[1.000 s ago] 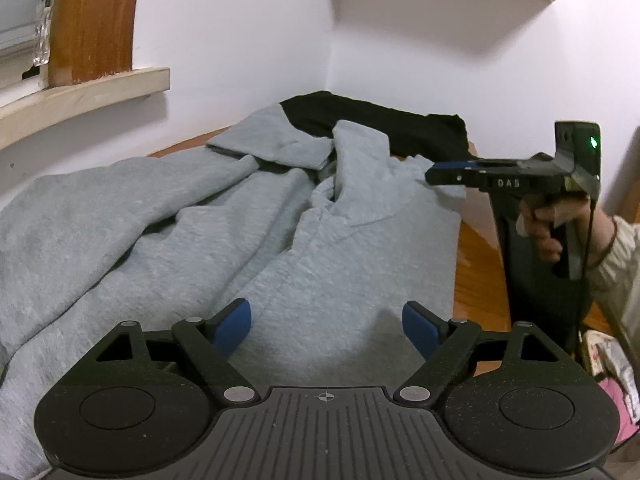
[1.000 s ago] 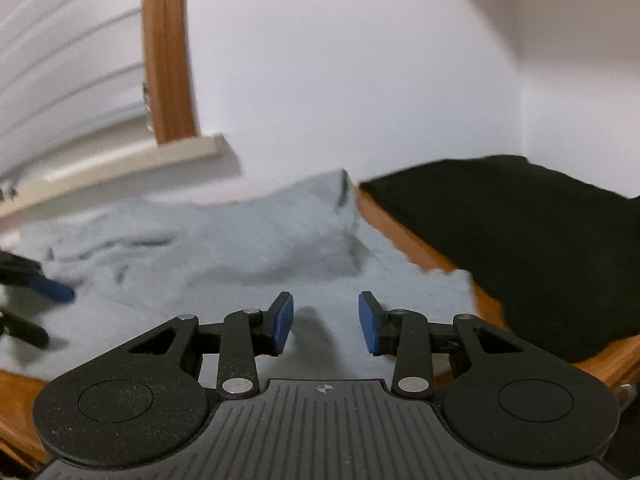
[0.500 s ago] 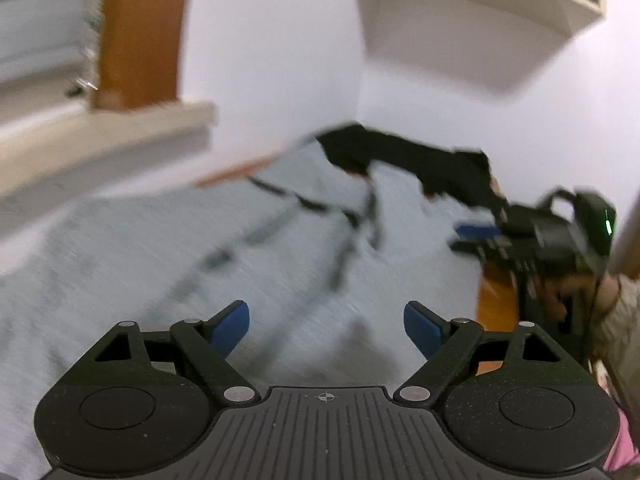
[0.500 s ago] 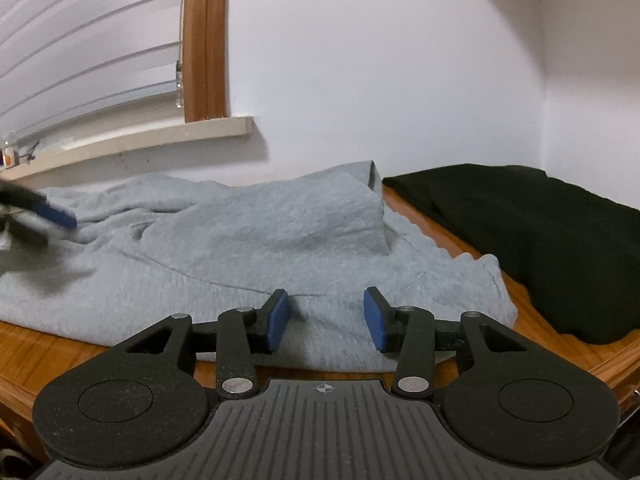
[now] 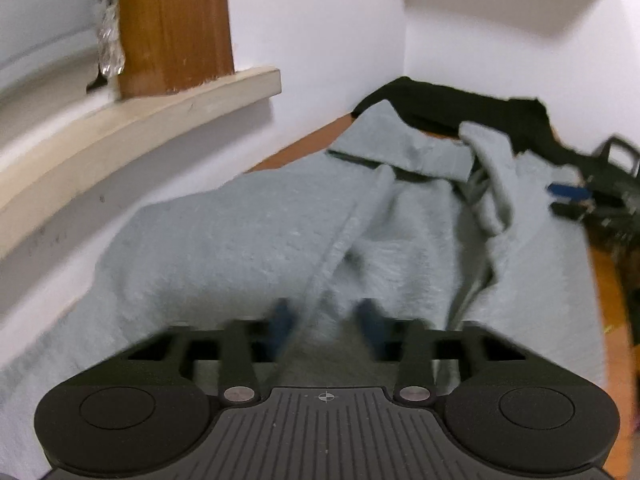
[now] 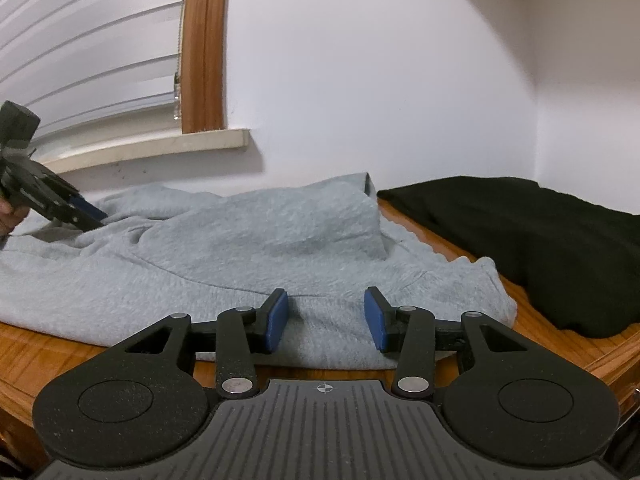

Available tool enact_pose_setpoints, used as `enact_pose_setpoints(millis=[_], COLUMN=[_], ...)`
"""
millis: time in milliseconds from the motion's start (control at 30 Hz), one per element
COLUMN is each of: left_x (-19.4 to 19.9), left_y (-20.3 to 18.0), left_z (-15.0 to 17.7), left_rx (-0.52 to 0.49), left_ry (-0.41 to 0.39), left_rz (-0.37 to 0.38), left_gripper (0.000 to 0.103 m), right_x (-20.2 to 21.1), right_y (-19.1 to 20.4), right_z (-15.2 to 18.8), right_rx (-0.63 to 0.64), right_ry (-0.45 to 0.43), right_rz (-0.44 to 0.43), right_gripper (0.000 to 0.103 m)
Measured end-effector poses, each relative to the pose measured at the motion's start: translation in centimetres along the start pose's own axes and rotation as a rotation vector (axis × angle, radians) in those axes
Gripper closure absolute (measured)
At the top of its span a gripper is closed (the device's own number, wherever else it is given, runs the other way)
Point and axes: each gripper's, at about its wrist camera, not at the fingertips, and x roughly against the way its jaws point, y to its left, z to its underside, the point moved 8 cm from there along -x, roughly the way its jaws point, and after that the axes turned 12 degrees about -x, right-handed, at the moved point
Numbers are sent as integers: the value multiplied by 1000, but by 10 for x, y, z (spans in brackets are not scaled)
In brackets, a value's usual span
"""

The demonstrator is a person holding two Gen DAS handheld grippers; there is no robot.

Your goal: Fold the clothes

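**Fold clothes: early stage, first grasp on the grey garment**

The grey sweatshirt [image 6: 240, 248] lies spread and rumpled across the wooden counter [image 6: 452, 248], hood or collar end toward the far wall; no completed fold is visible, so by judgement nearly the whole task remains. The left gripper [image 5: 326, 320] is over the garment's window side. Its fingers have just been closing, with a raised ridge of grey cloth between the blurred blue pads; whether they yet pinch it firmly cannot be told from the blur, though they appear drawn together on it. The right gripper [image 6: 326, 320] hovers at the near hem, its fingers parted and empty. A black garment [image 6: 540, 240] lies flat further along the counter, beside the grey one, apparently untouched.

Surface and room: the counter is warm-toned wood with a raised edge, set into a white-walled corner. A pale window sill [image 6: 160, 146] with wooden frame and white blinds [image 6: 88, 52] runs along the wall behind the garment.
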Motion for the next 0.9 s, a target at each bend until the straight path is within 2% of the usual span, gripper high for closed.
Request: enact_pose_setpoints(millis=[67, 167, 267, 300, 400, 467, 533, 733, 800, 833, 867, 900], left_x=[-2, 3, 8, 12, 29, 48, 68, 106, 108, 108, 108, 107], left_y=[2, 13, 26, 31, 47, 54, 55, 48, 52, 54, 56, 60], left_z=[0, -7, -8, -5, 8, 21, 38, 91, 103, 108, 111, 113], left_rx=[-24, -87, -38, -39, 2, 47, 57, 51, 60, 63, 56, 53], left_ry=[-1, -15, -32, -31, -24, -41, -35, 34, 52, 60, 67, 79], left_rz=[-40, -180, -170, -196, -212, -180, -167, -144, -167, -179, -198, -224], left_gripper=[101, 101, 98, 96, 79, 45, 36, 32, 33, 37, 54, 65], right_x=[0, 0, 1, 1, 1, 1, 1, 0, 0, 0, 0, 0], right_y=[0, 0, -1, -1, -2, -2, -2, -2, -2, -2, -2, -2], right_z=[0, 1, 1, 1, 1, 1, 1, 0, 0, 0, 0, 0], right_rx=[0, -1, -2, -2, -1, -1, 0, 3, 1, 0, -1, -1], right_ry=[-2, -6, -9, -10, -13, -14, -14, -9, -11, -12, -13, -13], right_rz=[0, -1, -1, -1, -2, -2, -2, -1, 0, 1, 2, 3], right_gripper=[60, 60, 60, 60, 60, 60, 60, 60, 60, 60, 60, 60])
